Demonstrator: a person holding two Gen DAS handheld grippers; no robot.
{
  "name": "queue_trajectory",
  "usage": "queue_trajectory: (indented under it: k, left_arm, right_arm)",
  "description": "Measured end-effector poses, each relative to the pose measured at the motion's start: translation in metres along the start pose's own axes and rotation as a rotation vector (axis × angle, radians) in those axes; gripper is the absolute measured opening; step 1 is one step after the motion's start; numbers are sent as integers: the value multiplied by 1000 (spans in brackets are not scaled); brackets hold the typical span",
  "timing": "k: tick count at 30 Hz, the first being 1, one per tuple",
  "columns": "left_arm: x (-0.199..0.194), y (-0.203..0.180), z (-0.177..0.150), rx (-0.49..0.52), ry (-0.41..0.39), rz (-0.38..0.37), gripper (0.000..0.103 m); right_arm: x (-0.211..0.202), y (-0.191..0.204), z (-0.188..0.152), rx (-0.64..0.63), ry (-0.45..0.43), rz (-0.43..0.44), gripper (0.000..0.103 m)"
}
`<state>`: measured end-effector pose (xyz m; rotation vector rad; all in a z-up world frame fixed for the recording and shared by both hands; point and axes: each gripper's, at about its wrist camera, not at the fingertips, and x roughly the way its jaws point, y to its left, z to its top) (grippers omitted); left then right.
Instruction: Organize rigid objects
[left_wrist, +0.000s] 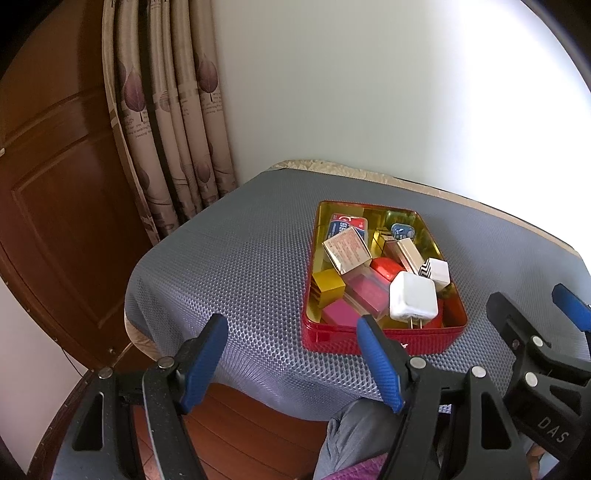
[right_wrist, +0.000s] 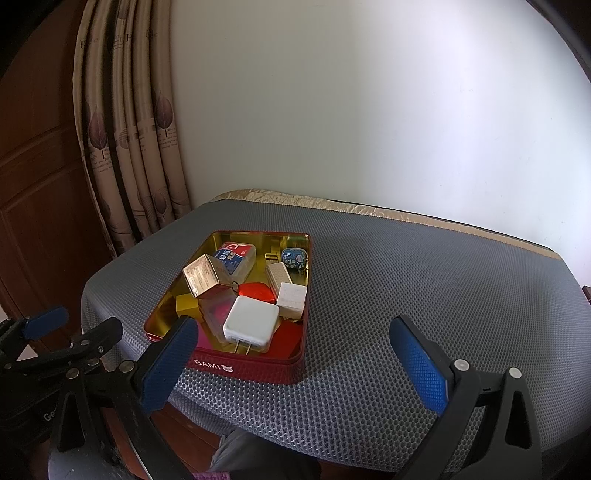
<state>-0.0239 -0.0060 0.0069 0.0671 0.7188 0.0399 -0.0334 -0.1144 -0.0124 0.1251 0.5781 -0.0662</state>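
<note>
Holding both grippers, left gripper and right gripper, jaws wide, empty | red tin holds every small box | bench mat bare | we go slow.

It was a room in a home: leaf-printed curtains hung at the far left beside a panelled wooden door, with a plain white wall behind the cloth-covered table.
</note>
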Motion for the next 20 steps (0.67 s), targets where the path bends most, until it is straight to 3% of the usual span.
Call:
queue_trajectory:
  k: [4, 13, 20]
  left_arm:
    - [1, -2, -1, 11, 3, 2, 75]
    - [-6, -3, -2, 16, -74, 16, 80]
    - [-2, 0, 0, 6, -54, 19, 80]
  right_arm:
    - [0, 0, -1, 1, 3, -1, 103]
    - [-1, 1, 0, 8, 1, -4, 103]
    - [-3, 0, 1, 17, -8, -4, 103]
